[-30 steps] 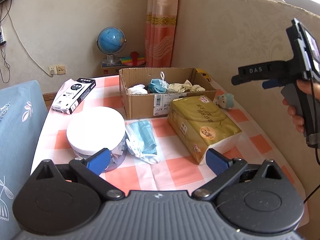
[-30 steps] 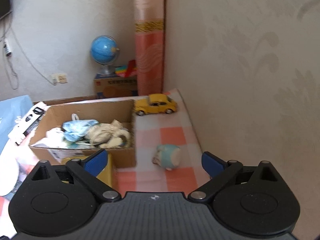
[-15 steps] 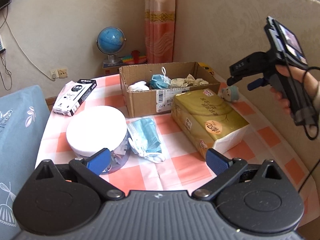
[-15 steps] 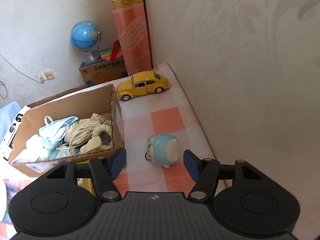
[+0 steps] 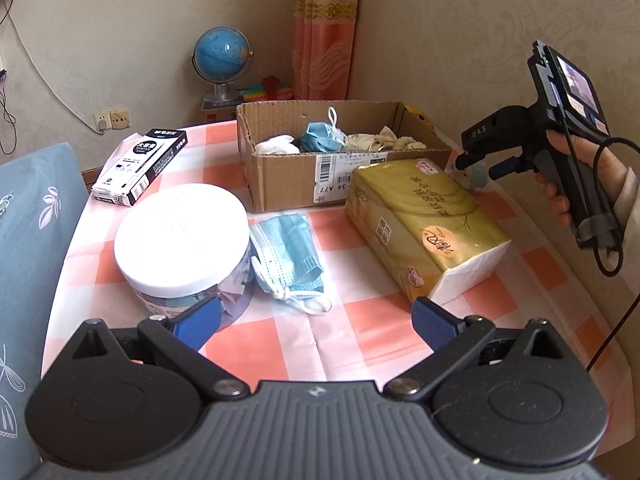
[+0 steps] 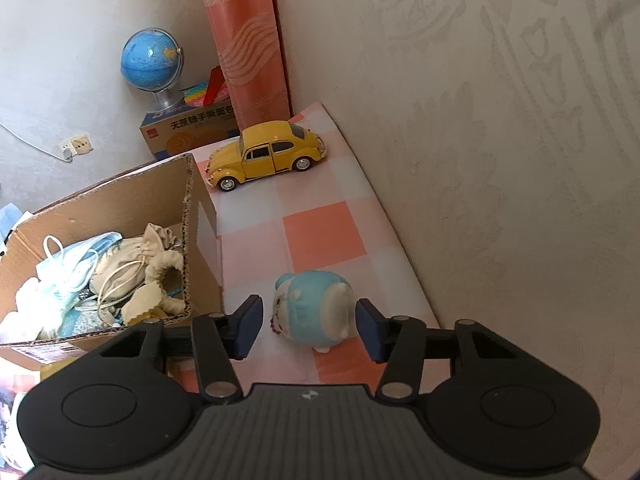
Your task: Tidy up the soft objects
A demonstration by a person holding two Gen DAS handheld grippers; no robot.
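- Left gripper point(image 5: 314, 320): jaws spread wide, holding nothing, above the near edge of the table point(image 5: 256, 344).
- Jar point(image 5: 182, 248) with a white lid, near the table's left edge; its contents cannot be made out.
- Face mask point(image 5: 290, 258): flat on the table just beside the jar, long axis running near to far.
- Tissue pack point(image 5: 424, 224): lies toward the right edge, long axis running from the near right toward the box.
- Right gripper point(image 6: 309, 326): jaws partly open on either side of the plush toy point(image 6: 316, 310), neither pad clearly touching it.
- Plush toy: on the table between the box and the right edge, beside the wall; face turned toward the box, long axis across the jaws.
- Cardboard box point(image 6: 202, 216): open-topped, at the far middle of the table; holds face masks point(image 6: 76, 260), a cream drawstring pouch point(image 6: 132, 264) and other pale soft items.
- Toy car point(image 6: 266, 154): yellow, at the far right corner, nose pointing left.
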